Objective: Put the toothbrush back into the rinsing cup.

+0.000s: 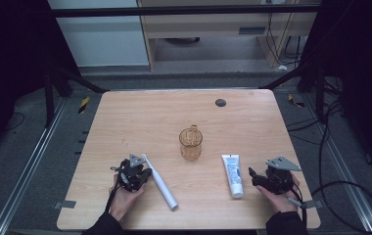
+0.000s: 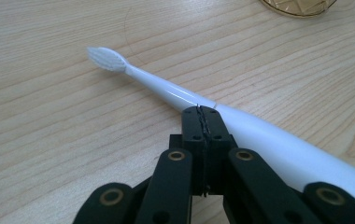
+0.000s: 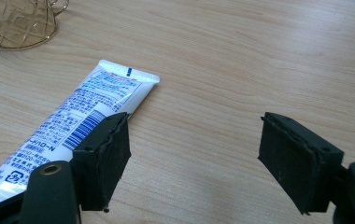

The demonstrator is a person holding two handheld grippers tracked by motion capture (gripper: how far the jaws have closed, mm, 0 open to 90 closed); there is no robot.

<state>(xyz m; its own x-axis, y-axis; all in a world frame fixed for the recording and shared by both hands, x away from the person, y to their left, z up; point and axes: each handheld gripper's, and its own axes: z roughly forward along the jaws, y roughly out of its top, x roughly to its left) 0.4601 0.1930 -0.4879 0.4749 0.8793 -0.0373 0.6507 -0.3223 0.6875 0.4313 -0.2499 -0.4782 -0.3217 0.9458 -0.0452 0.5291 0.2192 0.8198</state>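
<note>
A white electric toothbrush (image 1: 158, 181) lies on the wooden table (image 1: 140, 112), its bristle head toward the far side. My left gripper (image 1: 136, 172) rests just left of it, jaws shut with nothing between them. In the left gripper view the toothbrush (image 2: 175, 93) runs past the right side of the closed fingertips (image 2: 202, 122). A white toothpaste tube (image 1: 233, 175) lies right of centre. My right gripper (image 1: 253, 177) sits to the tube's right and stands open. In the right gripper view the tube (image 3: 77, 122) lies beside the left pad (image 3: 104, 158). An amber glass mug (image 1: 190, 143) stands upright mid-table.
A small dark round disc (image 1: 220, 103) sits near the table's far edge. The mug's base shows in the left gripper view (image 2: 301, 5), and its faceted side in the right gripper view (image 3: 17, 23). Bare wood stretches behind the mug.
</note>
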